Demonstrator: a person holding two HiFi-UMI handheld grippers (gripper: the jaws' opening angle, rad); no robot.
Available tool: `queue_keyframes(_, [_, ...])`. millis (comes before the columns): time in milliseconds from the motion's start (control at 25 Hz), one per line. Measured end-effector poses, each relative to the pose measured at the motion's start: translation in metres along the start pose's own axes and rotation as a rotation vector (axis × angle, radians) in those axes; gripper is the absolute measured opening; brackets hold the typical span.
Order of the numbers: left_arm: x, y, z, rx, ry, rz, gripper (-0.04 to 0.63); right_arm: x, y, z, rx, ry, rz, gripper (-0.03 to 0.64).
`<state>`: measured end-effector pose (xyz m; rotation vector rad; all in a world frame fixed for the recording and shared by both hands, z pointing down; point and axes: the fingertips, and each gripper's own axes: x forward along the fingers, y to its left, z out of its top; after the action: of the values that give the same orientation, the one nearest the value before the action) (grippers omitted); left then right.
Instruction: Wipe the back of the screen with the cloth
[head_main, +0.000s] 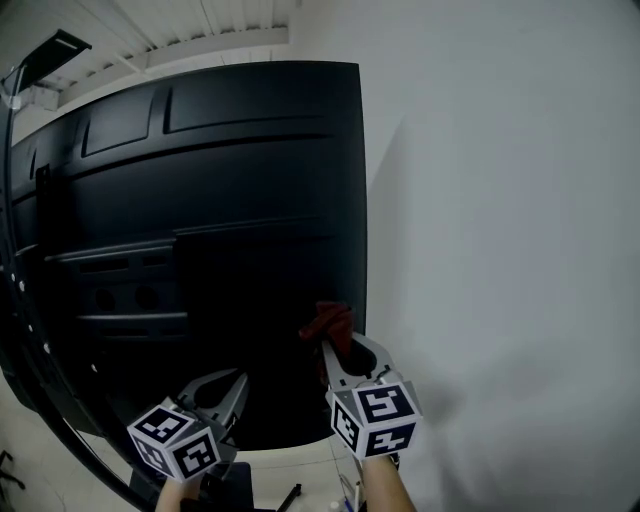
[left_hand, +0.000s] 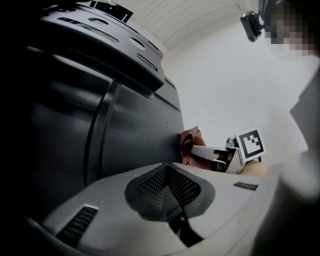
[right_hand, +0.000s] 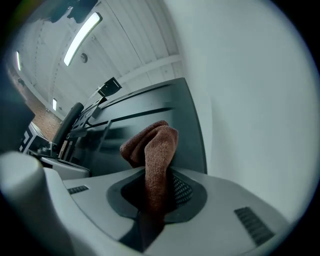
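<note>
- Straight ahead of you, the screen (head_main: 220, 200) fills most of the head view with its dark back panel, crossed by ledges and recesses. Nearly all of it lies above and to the left of the cloth (head_main: 327, 322), so I'd plan long, overlapping passes from the right edge inward, row by row.
- To the right of that edge is the white wall (head_main: 500, 200). How much room it leaves you is hard to judge, so swing wide with care.
- Your right gripper (head_main: 335, 348) is clenched on the cloth, low on the panel near its right edge. Press flat and lightly, as a tall panel like this may rock.
- Your left gripper (head_main: 232, 382) hangs lower left, jaws closed on nothing. It could brace the frame if the panel shifts.
- The reddish-brown cloth bunches out past the jaw tips and seems to touch the panel. Lead with that wad so bare jaws never scrape the plastic, and run it along the ledges, where dust likely gathers.
</note>
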<state>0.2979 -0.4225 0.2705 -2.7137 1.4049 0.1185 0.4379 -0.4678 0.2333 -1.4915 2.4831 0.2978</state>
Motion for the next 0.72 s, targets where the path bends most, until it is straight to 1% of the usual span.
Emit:
queue_keyframes(80, [0.003,-0.003,-0.002,-0.002,0.003,0.003,0.005,-0.004,-0.016,-0.001,0.005,0.004,-0.028,0.061])
queue_keyframes(160, [0.004,-0.003,-0.004,-0.008,0.003,0.011,0.005,-0.006,-0.024,-0.003,0.012,0.009,-0.037,0.061])
queue_keyframes(440, [-0.001,-0.002,-0.007,-0.014,0.004,0.035,0.005,-0.011,-0.02,-0.003,0.02,-0.001,-0.025,0.061])
queue_keyframes(560, [-0.013,0.009,-0.011,-0.025,0.0,0.063,0.005,-0.012,0.004,-0.001,0.03,-0.026,0.017,0.061])
queue_keyframes(720, [-0.039,0.03,-0.024,-0.042,0.019,0.116,0.005,0.001,0.071,-0.014,0.055,-0.043,0.15,0.061])
